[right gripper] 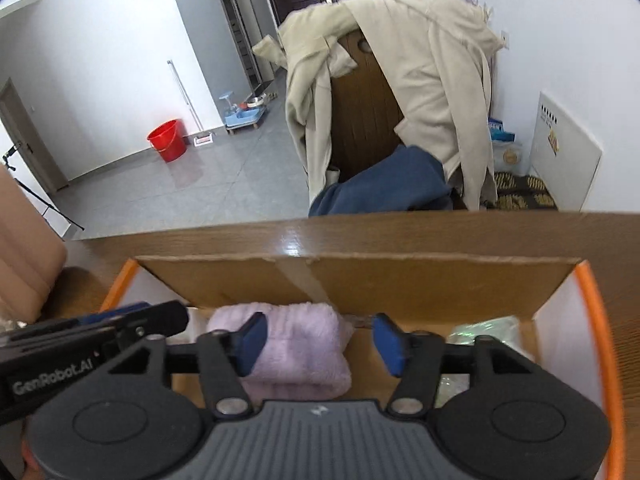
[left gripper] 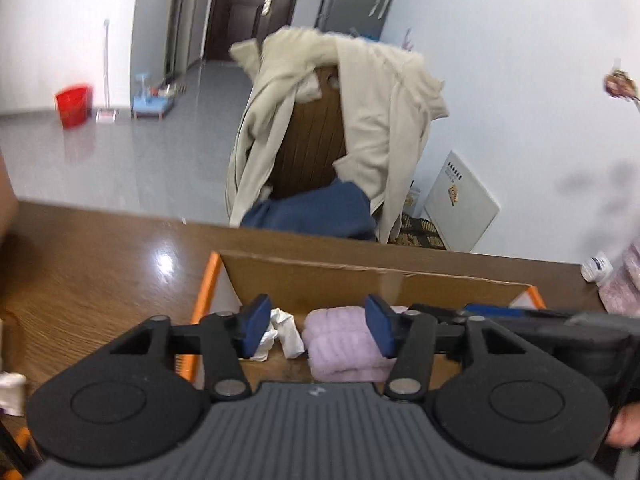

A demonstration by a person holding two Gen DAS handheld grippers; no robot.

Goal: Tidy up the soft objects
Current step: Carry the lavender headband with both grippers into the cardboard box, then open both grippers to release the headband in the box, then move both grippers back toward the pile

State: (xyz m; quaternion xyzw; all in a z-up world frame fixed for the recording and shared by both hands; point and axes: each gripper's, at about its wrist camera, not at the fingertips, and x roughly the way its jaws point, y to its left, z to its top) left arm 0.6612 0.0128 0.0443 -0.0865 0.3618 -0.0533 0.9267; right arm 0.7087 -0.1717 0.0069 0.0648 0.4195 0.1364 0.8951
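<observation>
The lilac towel (right gripper: 296,348) lies folded and fluffy inside the cardboard box (right gripper: 360,280) on the wooden table (left gripper: 100,272), with a crumpled white cloth (left gripper: 284,332) beside it. That towel looks stowed; whether more soft things remain I cannot tell. The left gripper (left gripper: 318,330) and right gripper (right gripper: 320,344) hover over the box with jaws standing apart, holding nothing. A beige jacket (right gripper: 420,92) drapes the chair (right gripper: 368,120) beyond
</observation>
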